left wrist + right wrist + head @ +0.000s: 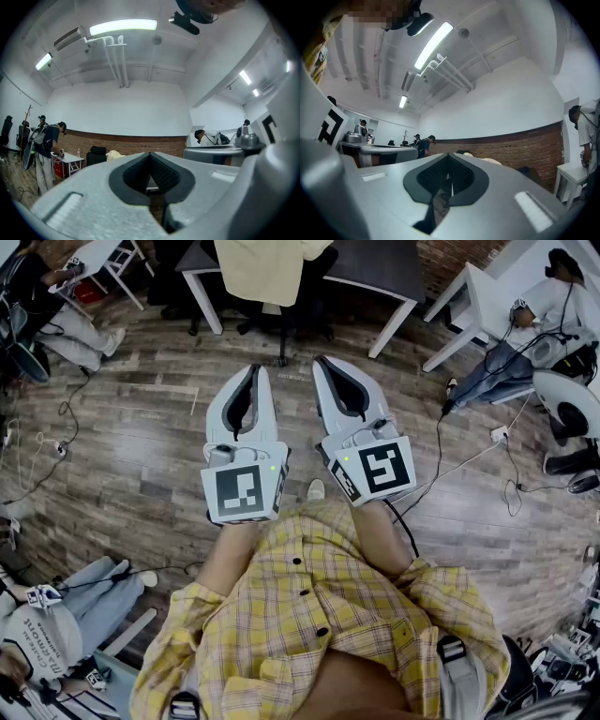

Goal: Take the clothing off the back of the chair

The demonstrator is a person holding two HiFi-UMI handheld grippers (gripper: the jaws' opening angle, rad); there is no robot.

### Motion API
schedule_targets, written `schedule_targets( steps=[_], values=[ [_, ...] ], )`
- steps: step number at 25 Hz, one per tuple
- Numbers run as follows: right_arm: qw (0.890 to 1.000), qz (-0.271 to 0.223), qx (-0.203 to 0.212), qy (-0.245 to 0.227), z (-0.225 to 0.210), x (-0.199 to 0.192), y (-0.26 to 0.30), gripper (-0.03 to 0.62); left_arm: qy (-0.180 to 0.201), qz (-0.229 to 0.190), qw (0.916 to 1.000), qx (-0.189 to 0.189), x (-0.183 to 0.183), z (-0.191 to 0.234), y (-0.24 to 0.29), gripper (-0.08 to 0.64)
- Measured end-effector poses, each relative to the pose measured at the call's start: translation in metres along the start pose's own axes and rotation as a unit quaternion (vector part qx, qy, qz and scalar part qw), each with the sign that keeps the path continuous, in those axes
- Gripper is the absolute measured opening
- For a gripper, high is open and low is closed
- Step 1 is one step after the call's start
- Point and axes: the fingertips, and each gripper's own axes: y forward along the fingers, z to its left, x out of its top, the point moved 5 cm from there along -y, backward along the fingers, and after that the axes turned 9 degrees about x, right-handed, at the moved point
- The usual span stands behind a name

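Observation:
A pale yellow garment (267, 268) hangs over the back of a black office chair (281, 326) at the far side of the wooden floor, in front of a grey table (375, 266). My left gripper (255, 369) and right gripper (322, 361) are held side by side, well short of the chair, both pointing at it. Both are shut with nothing between the jaws. In the left gripper view the garment (114, 154) shows small and far off past the closed left gripper (150, 154). It also shows in the right gripper view as the garment (487, 161), beyond the closed right gripper (449, 155).
White tables with people at them stand at the far left (112, 259) and at the right (487, 296). Cables (469, 460) and a socket strip (499, 434) lie on the floor to the right, more cables (47, 446) to the left. A seated person (56, 624) is near left.

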Motion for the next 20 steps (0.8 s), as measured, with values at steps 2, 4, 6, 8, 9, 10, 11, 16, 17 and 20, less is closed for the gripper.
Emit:
schedule_targets(
  steps=[2,4,6,8,9,10,11,16,17,20],
  values=[
    [1.0,-0.003,0.002,0.002,-0.004,-0.001,0.004,0.005,0.003,0.003,1.0,0.002,-0.001,0.0,0.005,0.0],
    [1.0,-0.006,0.005,0.004,-0.007,-0.003,0.006,0.005,0.003,0.003,1.0,0.002,-0.004,0.0,0.009,0.0],
    [1.0,-0.008,0.012,0.01,-0.01,-0.006,0.007,0.005,0.002,0.004,1.0,0.003,-0.006,-0.002,0.012,0.0],
    [1.0,-0.01,0.018,0.023,-0.016,-0.007,0.004,0.005,0.001,0.007,0.9999,0.008,-0.007,-0.007,0.014,0.0],
    [0.999,-0.01,0.02,0.028,-0.021,-0.007,0.001,0.005,0.001,0.008,0.9999,0.01,-0.008,-0.011,0.016,0.0],
    [0.999,-0.011,0.02,0.03,-0.025,-0.007,-0.002,0.005,0.001,0.008,0.9999,0.012,-0.008,-0.016,0.016,0.0],
    [0.999,-0.013,0.02,0.031,-0.03,-0.006,-0.005,0.006,0.002,0.007,0.9999,0.013,-0.008,-0.021,0.017,0.0],
    [0.999,-0.014,0.032,0.035,-0.053,-0.008,-0.015,0.006,0.01,0.0,0.9998,0.018,-0.011,-0.046,0.026,0.0],
    [0.999,-0.015,0.036,0.037,-0.058,-0.008,-0.015,0.006,0.011,0.0,0.9998,0.019,-0.011,-0.051,0.03,0.0],
    [0.998,-0.014,0.046,0.043,-0.07,-0.008,-0.015,0.006,0.011,0.002,0.9995,0.029,-0.013,-0.06,0.038,0.0]
  ],
)
